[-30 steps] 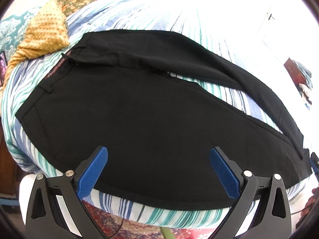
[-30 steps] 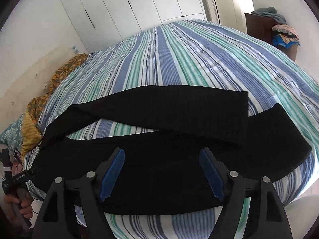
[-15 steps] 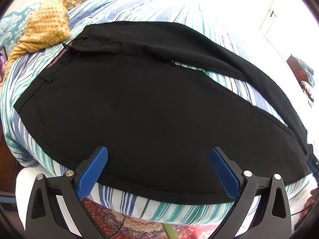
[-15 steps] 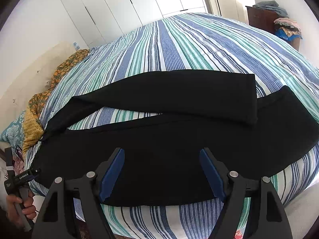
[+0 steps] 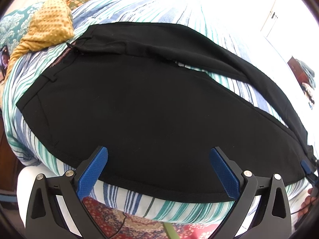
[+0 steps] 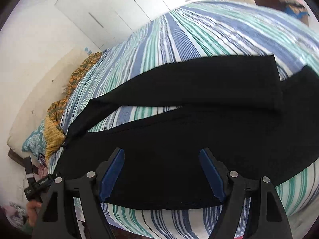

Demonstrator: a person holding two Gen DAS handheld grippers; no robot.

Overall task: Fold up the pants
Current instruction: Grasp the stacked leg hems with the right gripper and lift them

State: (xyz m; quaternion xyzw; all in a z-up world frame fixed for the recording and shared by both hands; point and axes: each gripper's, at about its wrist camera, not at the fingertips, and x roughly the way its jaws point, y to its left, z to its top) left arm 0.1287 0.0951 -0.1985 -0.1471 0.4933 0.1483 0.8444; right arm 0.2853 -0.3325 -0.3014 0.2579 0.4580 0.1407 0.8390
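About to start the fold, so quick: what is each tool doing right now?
Left tool: open, holding nothing, over the black pants.
Right tool: open, holding nothing.

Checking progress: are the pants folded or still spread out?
Spread out: the black pants lie flat on the striped bed, legs apart.

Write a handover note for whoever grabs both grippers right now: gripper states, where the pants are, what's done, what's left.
Left gripper: open, empty, over the near edge of the black pants toward the waistband end.
Right gripper: open, empty, over the near leg toward the hems.
Pants lie flat on the striped bed, legs splayed with sheet showing between them, far hem overlapping the near leg.
Done: pants are laid out.
Left: no fold made yet; bring one leg onto the other, then fold lengthwise.
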